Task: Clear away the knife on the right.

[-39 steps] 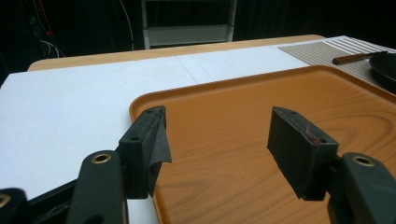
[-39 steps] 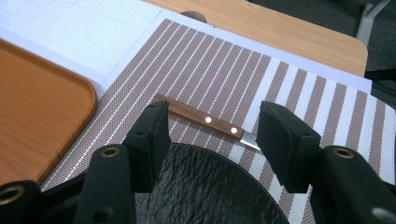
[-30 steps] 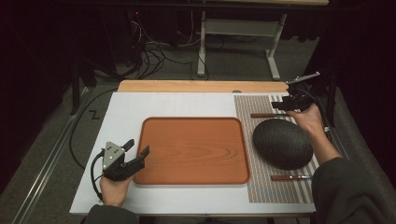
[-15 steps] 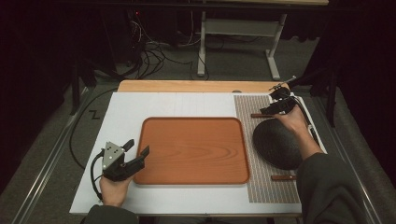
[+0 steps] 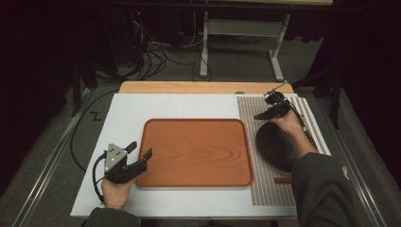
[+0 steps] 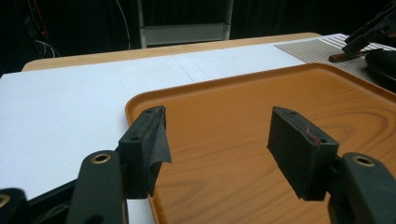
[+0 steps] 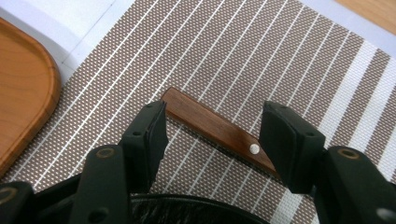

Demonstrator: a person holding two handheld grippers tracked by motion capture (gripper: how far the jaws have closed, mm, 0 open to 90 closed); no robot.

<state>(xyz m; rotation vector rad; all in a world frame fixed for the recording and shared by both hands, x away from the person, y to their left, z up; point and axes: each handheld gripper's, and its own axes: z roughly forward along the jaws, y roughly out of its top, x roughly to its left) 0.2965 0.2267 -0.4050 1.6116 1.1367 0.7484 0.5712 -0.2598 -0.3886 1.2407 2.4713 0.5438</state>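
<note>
White surface, striped mat at right. Right gripper wide open, empty, straddling wooden stick beside dark bowl. Risk: thin stick slips flat under closing jaws. Left gripper open, empty, over tray.

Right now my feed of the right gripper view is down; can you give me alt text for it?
The right gripper, jaws open, hovers over a small brown wooden stick with a white dot near one end, lying on a brown striped woven placemat. A wooden tray's rounded corner sits at left, and a dark bowl rim shows at the bottom.
</note>
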